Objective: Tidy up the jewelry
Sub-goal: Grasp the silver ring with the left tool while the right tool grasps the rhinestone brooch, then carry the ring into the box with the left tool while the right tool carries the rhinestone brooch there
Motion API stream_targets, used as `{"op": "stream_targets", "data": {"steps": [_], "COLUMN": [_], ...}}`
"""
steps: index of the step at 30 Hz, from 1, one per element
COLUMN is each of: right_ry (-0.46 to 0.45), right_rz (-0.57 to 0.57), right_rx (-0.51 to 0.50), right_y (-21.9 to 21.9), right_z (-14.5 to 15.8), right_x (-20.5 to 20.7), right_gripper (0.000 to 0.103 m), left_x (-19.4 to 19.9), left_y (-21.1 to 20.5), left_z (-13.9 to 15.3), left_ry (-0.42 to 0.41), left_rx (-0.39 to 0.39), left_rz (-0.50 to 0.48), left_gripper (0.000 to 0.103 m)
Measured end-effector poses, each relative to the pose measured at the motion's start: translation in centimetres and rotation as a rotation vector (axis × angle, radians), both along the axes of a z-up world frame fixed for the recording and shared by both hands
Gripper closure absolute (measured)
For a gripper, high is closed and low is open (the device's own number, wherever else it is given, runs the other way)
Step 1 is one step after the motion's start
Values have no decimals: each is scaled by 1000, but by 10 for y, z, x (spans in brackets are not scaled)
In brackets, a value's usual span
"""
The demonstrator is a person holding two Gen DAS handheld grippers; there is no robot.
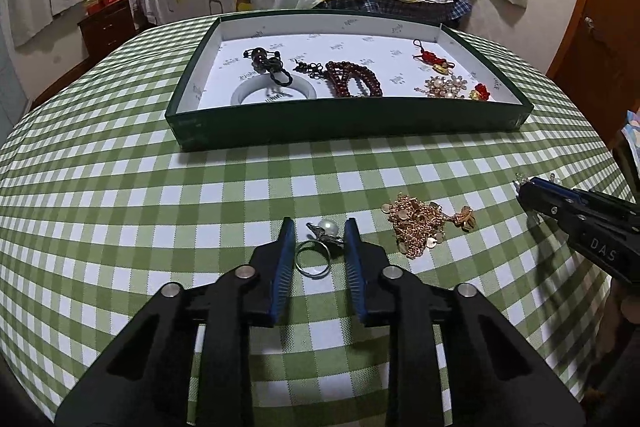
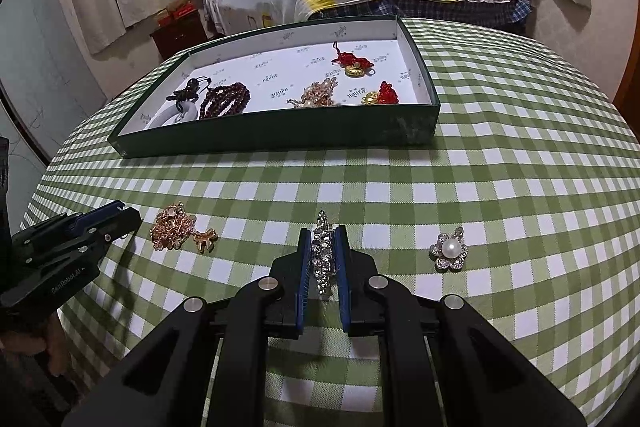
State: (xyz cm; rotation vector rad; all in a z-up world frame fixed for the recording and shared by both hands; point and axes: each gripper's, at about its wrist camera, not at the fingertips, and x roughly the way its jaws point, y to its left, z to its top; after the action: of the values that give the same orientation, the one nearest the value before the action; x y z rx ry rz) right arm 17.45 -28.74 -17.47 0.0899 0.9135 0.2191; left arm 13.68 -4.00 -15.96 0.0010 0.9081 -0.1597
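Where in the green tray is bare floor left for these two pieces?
Bare liner in the green tray: the back-left area behind the dark bead bracelet, and the middle gap between it and the gold brooch. Right end is crowded with red knot charms.

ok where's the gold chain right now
The gold chain lies on the tablecloth in front of the box, between the two grippers: right of the pearl ring, left of the right gripper.

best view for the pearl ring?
Left wrist: the pearl ring lies on the tablecloth between the open fingers of the left gripper, band and pearl both visible. In the right wrist view, the left gripper hides it.
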Motion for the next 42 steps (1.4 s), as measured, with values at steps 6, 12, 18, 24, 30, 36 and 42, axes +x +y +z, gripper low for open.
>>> {"op": "stream_targets", "data": {"steps": [6,12,18,24,30,36,42], "right_ry": [0,0,0,0,0,-22,-55], "right_rz": [-1,-1,-1,-1,1,0,2], "right_rx": [0,0,-1,0,2,9,17], "right_y": [0,0,0,0,2,3,4], "right_z": [0,0,0,0,0,7,21], "right_x": [0,0,0,0,-1,-1,2], "right_gripper": [90,90,90,90,90,90,90], "left_x": [0,-1,-2,-3,-2,-3,0], "left_y": [0,2,8,12,14,17,16], "left_z": [0,2,4,6,10,20,33], "left_ry": [0,-2,-8,-16,-24,-47,-73], "left_rx": [-5,-17,-31,-27,-30,-36,-46], "left_rz": [-2,2,16,24,26,28,24], "left_gripper": [79,79,79,79,79,79,79]}}
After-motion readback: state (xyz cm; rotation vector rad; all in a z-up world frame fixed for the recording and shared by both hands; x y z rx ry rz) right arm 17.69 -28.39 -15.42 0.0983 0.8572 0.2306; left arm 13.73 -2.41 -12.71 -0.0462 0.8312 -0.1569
